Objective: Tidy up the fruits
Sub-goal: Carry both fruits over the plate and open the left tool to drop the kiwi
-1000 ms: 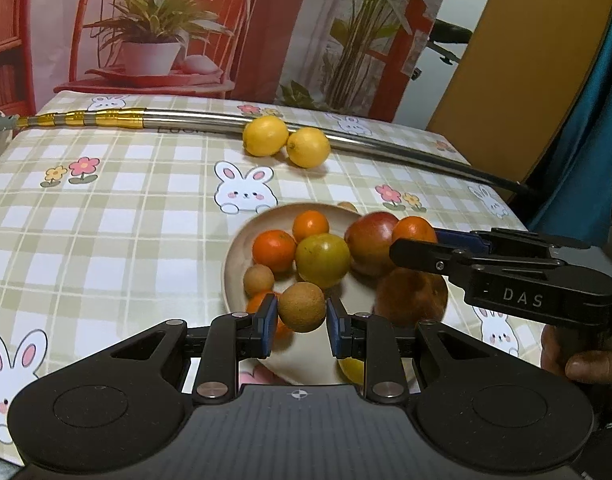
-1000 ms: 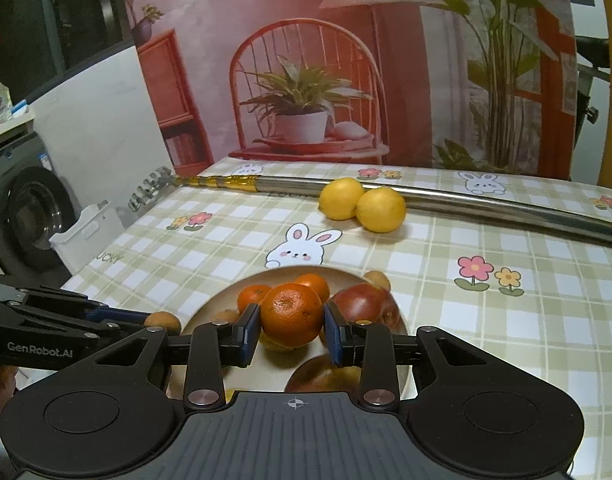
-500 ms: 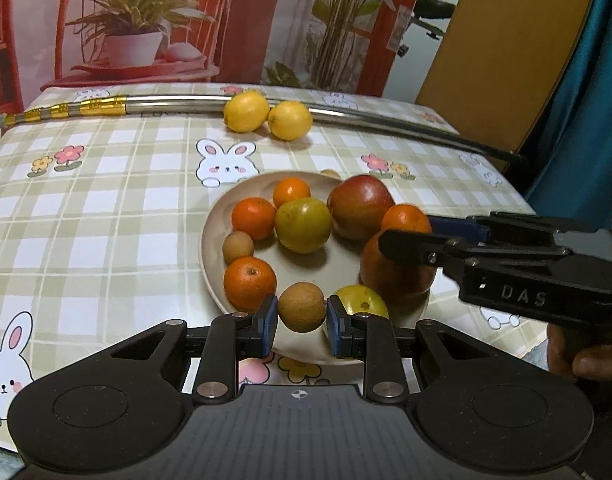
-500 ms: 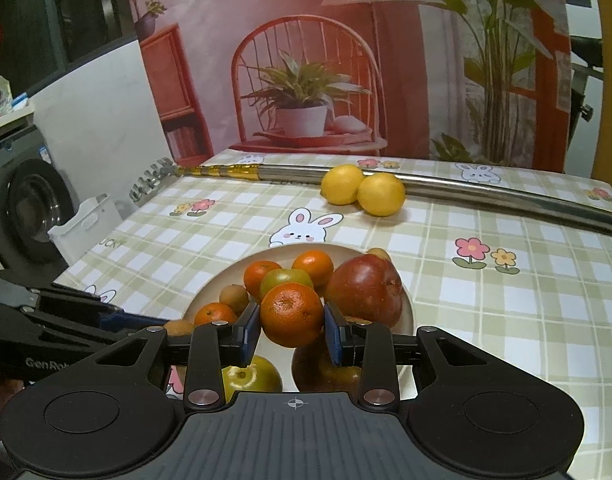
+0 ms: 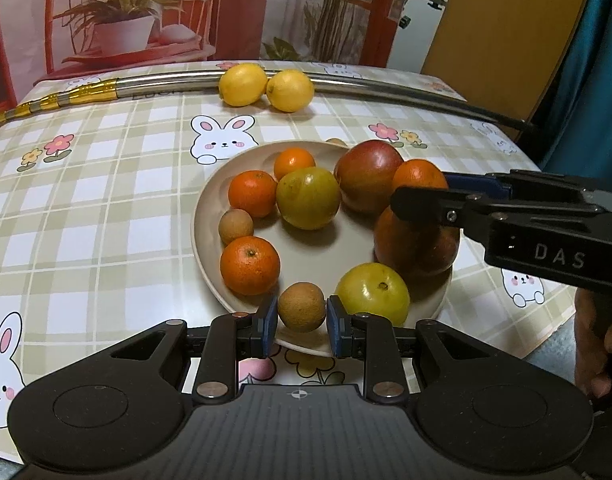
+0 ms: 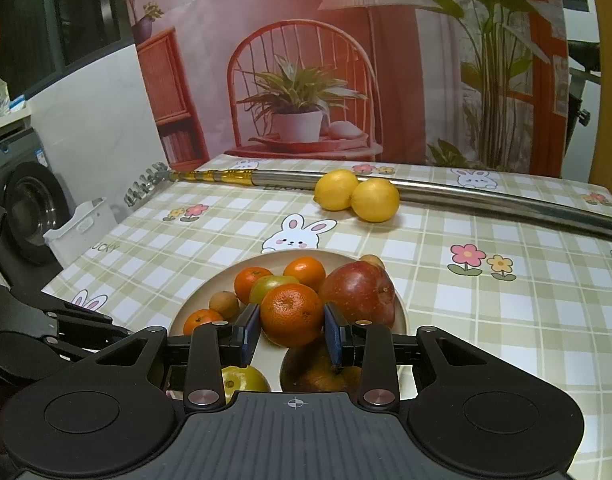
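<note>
A beige plate (image 5: 208, 204) on the checked tablecloth holds several oranges, two green-yellow fruits, two red apples and a small brown fruit (image 5: 235, 226). My left gripper (image 5: 301, 320) is shut on another small brown fruit (image 5: 302, 307), low at the plate's near rim between an orange (image 5: 250, 265) and a green-yellow fruit (image 5: 373, 294). My right gripper (image 6: 292, 330) is shut on an orange (image 6: 292, 314), held just above the front red apple (image 6: 317, 368). The left wrist view shows it (image 5: 419, 191) coming in from the right over that apple (image 5: 415, 246).
Two lemons (image 5: 266, 86) lie against a long metal pole (image 5: 385, 90) across the far side of the table. The table's right edge runs close to the plate. A person's hand (image 5: 597, 344) grips the right tool. A washing machine (image 6: 22, 200) stands off the left side.
The left gripper has drawn back and down with the brown fruit to the plate's near rim. The right gripper, still holding its orange, has come lower and nearer over the front apple.
</note>
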Action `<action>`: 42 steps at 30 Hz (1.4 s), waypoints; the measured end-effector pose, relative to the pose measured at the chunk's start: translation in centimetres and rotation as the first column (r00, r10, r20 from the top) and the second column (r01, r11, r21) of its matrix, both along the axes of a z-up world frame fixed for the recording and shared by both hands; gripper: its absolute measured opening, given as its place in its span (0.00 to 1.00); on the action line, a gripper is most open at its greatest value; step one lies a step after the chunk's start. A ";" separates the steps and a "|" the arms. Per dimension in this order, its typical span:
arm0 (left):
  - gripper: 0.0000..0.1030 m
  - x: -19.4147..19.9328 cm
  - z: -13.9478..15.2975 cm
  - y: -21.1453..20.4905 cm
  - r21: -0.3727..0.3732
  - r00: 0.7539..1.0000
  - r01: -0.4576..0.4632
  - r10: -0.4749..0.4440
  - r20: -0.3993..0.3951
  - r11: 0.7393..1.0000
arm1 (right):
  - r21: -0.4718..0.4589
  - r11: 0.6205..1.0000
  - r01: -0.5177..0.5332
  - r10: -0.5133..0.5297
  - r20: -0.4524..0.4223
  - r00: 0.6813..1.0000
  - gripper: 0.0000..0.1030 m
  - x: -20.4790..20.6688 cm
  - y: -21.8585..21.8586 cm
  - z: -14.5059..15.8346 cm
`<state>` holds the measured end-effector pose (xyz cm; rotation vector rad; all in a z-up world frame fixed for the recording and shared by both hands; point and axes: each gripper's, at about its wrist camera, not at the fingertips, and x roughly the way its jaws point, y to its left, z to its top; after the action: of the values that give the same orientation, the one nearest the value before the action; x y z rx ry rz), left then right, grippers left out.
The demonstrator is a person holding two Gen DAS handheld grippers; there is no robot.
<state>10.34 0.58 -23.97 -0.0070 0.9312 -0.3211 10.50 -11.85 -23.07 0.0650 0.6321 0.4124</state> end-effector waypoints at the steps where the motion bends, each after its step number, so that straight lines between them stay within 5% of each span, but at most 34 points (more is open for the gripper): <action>1: 0.27 0.0 -0.1 0.0 0.003 1.000 0.001 -0.001 0.001 1.000 | 0.000 1.000 0.000 0.000 0.000 1.000 0.30 0.0 0.0 0.0; 24: 0.28 -0.4 0.2 0.1 0.014 0.999 -0.015 0.014 0.031 1.000 | -0.013 1.000 -0.009 0.009 0.001 1.000 0.30 0.3 0.2 0.0; 42: 0.56 -1.8 2.7 2.7 -0.005 0.965 -0.204 0.202 0.167 0.979 | -0.051 0.998 -0.027 0.027 -0.009 1.000 0.30 0.5 1.1 0.0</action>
<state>8.57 3.27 -21.23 -0.0632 0.7584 -0.1228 10.95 -10.71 -23.11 0.0094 0.6518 0.4218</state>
